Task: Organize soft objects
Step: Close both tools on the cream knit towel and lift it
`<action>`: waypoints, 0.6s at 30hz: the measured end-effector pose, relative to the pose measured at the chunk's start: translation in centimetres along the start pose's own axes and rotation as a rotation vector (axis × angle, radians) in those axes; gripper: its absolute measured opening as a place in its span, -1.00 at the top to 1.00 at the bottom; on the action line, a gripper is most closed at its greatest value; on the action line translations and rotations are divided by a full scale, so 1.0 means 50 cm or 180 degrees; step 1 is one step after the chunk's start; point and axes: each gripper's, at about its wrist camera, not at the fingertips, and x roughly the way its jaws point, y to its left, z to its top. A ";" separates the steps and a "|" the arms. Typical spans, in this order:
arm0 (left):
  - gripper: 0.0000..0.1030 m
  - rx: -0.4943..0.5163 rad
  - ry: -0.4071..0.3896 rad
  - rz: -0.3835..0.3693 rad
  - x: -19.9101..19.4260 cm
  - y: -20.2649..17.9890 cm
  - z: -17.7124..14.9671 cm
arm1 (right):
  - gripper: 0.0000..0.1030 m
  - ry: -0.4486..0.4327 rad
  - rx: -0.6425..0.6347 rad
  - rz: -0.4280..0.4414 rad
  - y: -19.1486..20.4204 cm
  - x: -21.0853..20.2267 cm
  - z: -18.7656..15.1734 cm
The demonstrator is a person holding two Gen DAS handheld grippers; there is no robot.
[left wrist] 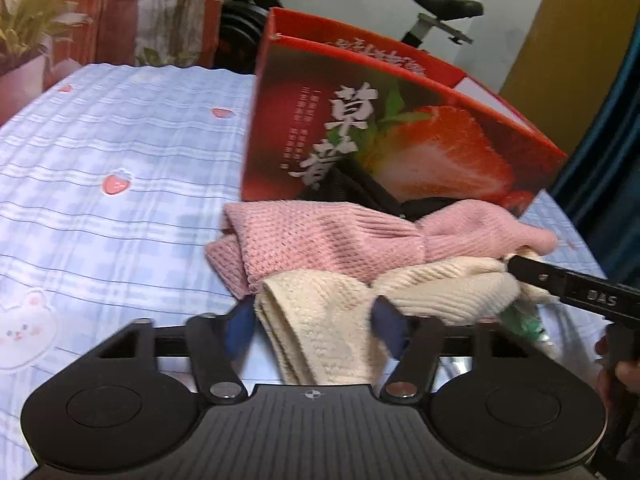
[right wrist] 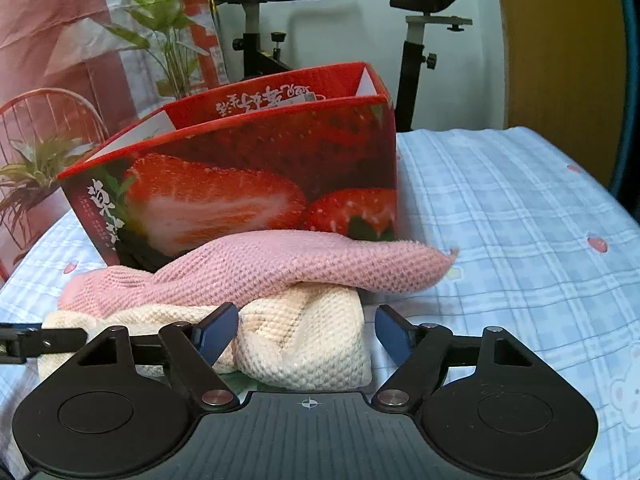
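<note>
- Two handheld black tongs with blue pads work the same pile: the left gripper straddles one end of a cream waffle-knit cloth, its pads right at the fabric's sides, though whether they truly press it I cannot tell.
- Across the pile, the right gripper straddles the other end of that cream cloth; one pad looks to touch the fabric, while the other stands clear of it with a visible gap, so this pair is half-spread and not yet pinching.
- One black finger of the right gripper reaches in at the right of the left wrist view, beside the cream cloth.
- On top of the cream cloth lies a pink waffle-knit cloth, draped loosely across it.
- Behind both, something dark, perhaps a black garment, sits against a red cardboard box printed with strawberries.
- All of this rests on a blue-and-white checked bedsheet with strawberry motifs.
- Progress, as I judge it: early. The cloths lie loose outside the box, none looks folded, and the box's inside is hidden. Grasping, tidying and stowing each piece all remain.
</note>
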 end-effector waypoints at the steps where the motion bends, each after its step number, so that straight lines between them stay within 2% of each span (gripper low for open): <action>1: 0.16 0.0024 -0.0004 -0.0043 -0.002 -0.002 -0.001 | -0.20 0.0001 0.0017 0.0028 0.000 0.001 -0.001; 4: 0.56 0.0121 -0.0025 -0.0092 -0.010 -0.013 -0.002 | 0.04 -0.0001 0.0042 0.0115 0.004 -0.006 -0.004; 5: 0.60 0.0142 -0.0031 -0.0100 -0.012 -0.016 -0.002 | 0.15 -0.0008 0.0025 0.0131 0.008 -0.010 -0.005; 11: 0.68 0.0156 -0.0136 0.0026 -0.044 -0.016 -0.007 | 0.59 -0.0061 0.0005 0.0148 0.026 -0.045 -0.004; 18: 0.69 0.0090 -0.0254 0.0073 -0.078 0.000 -0.007 | 0.62 -0.0096 0.0043 0.0318 0.042 -0.085 -0.005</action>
